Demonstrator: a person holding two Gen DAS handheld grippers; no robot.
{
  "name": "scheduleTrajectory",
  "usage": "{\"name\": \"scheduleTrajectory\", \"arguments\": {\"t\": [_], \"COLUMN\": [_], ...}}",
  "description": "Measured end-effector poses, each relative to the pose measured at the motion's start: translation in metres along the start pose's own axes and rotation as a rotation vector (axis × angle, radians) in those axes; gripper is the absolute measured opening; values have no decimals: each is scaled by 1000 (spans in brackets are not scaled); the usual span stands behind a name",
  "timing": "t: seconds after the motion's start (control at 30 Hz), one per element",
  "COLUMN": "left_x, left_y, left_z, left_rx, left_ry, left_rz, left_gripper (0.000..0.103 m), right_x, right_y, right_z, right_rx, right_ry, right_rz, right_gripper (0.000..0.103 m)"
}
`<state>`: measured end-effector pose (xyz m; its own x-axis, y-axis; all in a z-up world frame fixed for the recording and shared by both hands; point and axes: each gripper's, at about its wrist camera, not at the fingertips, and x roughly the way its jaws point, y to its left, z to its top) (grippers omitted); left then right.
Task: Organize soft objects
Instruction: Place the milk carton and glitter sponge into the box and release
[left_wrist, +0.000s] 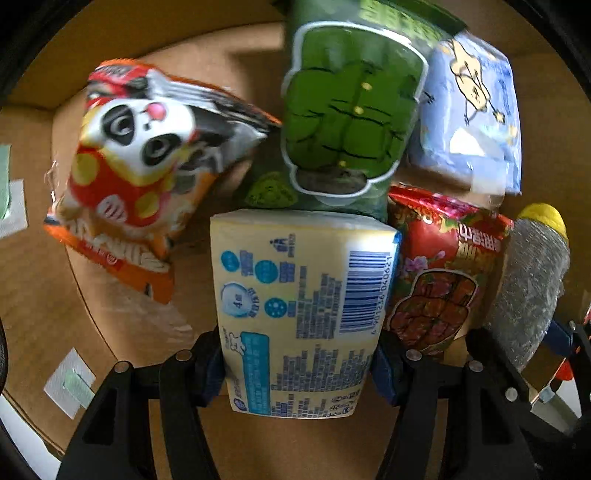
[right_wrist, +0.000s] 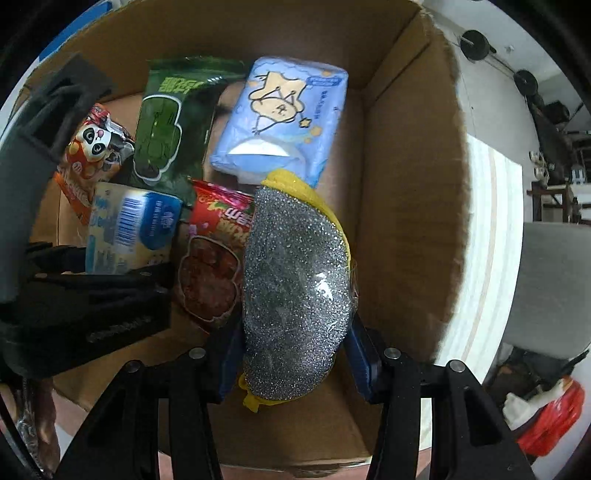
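Observation:
My left gripper (left_wrist: 299, 363) is shut on a pale yellow tissue pack (left_wrist: 299, 306) and holds it inside a cardboard box (left_wrist: 221, 66). My right gripper (right_wrist: 293, 356) is shut on a silver glitter scouring pad with a yellow edge (right_wrist: 295, 280), also inside the box (right_wrist: 406, 184). On the box floor lie a panda snack bag (left_wrist: 140, 177), a green snack bag (left_wrist: 351, 110), a blue tissue pack (left_wrist: 476, 118) and a red snack bag (left_wrist: 439, 273). The scouring pad shows at the right of the left wrist view (left_wrist: 532, 288). The left gripper shows at the left of the right wrist view (right_wrist: 110, 295).
The box walls rise on all sides (right_wrist: 413, 240). Outside the box on the right is a white table surface (right_wrist: 491, 229) and a red and white object (right_wrist: 546, 417). Tape patches (left_wrist: 70, 384) sit on the box flap at the left.

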<state>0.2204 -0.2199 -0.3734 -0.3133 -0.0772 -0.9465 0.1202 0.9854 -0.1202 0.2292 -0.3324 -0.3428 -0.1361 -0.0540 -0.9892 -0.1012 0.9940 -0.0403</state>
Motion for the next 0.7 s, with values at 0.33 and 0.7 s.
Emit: {"name": "scheduleTrajectory", "arguments": {"t": [0.33, 0.7], "left_x": [-15, -121], "left_y": [14, 42], "left_z": [19, -21], "left_rx": [-41, -64], "left_ry": [45, -202], "left_rz": [-50, -27], "left_gripper": [62, 102], "right_x": [-9, -76], "right_y": [3, -15], "right_z": [3, -25], "right_rx": [-9, 37], "right_ry": [5, -123], "right_rz": [-22, 75], "right_gripper": [82, 103]}}
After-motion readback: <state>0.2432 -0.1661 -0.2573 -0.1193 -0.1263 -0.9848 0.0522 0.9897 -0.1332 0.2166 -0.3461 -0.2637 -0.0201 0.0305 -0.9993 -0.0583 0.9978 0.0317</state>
